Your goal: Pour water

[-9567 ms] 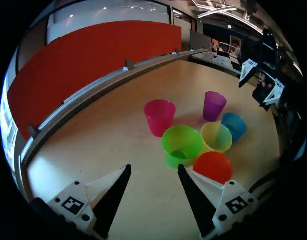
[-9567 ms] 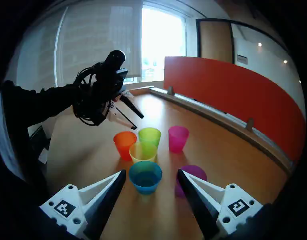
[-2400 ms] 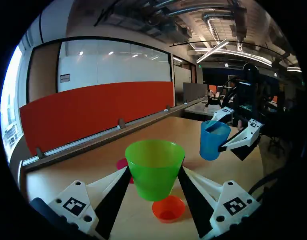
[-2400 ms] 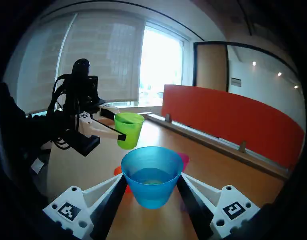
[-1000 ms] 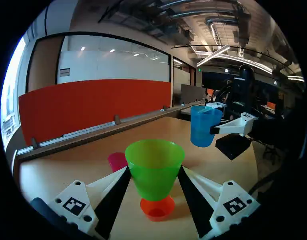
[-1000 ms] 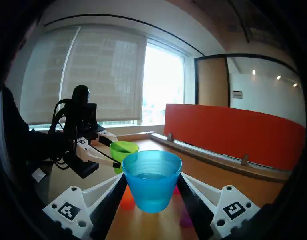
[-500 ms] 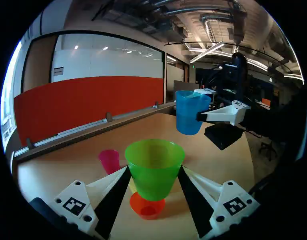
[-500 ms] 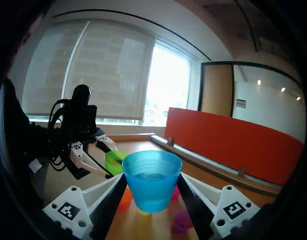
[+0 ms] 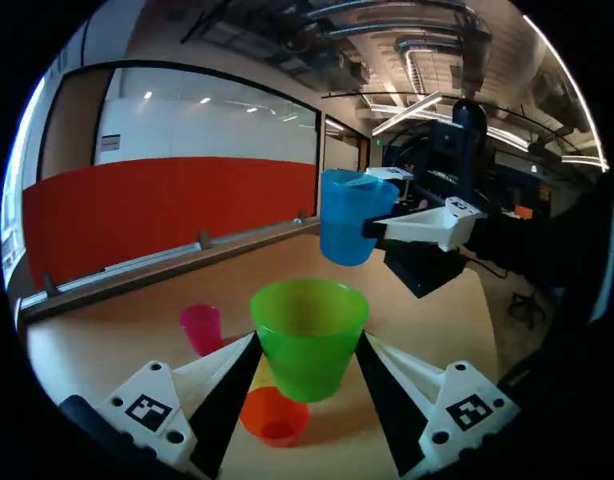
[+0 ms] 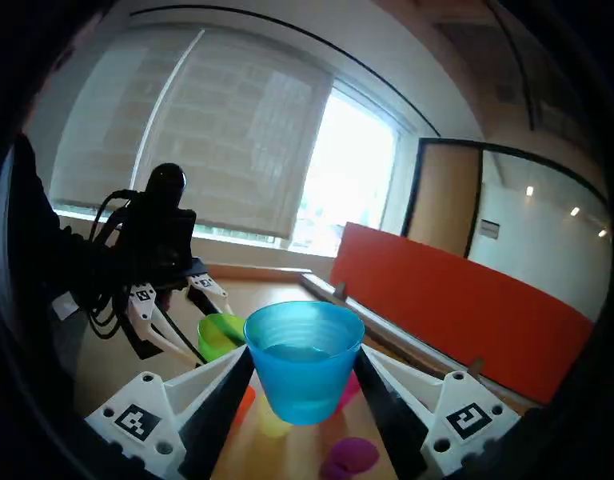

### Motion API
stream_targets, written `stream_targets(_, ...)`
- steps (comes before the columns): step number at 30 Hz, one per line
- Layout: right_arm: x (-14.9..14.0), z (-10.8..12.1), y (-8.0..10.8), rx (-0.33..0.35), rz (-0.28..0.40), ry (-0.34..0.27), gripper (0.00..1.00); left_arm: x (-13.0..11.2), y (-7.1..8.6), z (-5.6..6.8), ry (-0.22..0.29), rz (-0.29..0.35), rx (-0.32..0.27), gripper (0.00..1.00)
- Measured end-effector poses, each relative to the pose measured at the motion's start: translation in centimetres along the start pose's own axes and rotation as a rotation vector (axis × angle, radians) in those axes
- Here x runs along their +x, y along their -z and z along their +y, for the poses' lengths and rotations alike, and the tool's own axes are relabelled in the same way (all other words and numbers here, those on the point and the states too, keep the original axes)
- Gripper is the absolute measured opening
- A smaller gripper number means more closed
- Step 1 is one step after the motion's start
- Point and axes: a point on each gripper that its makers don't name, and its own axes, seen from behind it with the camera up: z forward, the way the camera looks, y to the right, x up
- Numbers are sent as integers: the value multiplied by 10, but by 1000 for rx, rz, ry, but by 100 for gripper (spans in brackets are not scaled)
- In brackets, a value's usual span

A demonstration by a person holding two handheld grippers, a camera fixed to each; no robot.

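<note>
Your left gripper [image 9: 307, 338] pinches green cup [image 9: 309, 352]; right gripper [image 10: 304, 354] pinches water-filled blue cup [image 10: 305, 380]; coded squares [image 9: 149, 410] on fingers [image 9: 225, 388].

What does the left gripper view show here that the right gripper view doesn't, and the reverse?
Left gripper view: ceiling pipes and strip lights. Right gripper view: the window, its blind, a purple cup, and water in the blue cup. Both: the left gripper shut on the green cup, the right gripper shut on the blue cup, and the red partition.
</note>
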Motion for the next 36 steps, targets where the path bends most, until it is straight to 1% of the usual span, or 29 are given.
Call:
stream_targets(6, 8, 4, -3, 2, 0, 35, 88, 9, -1, 2, 6, 25, -5, 82)
stream_targets(15, 14, 10, -7, 10, -16, 87, 88, 16, -2, 11, 11, 45, -27, 82)
stream_targets(21, 17, 12, -11, 17, -34, 141, 88, 16, -3, 14, 12, 49, -31, 82)
stream_targets(36, 29, 15, -20, 31, -46, 271, 88, 17, -9, 19, 12, 71, -42, 82)
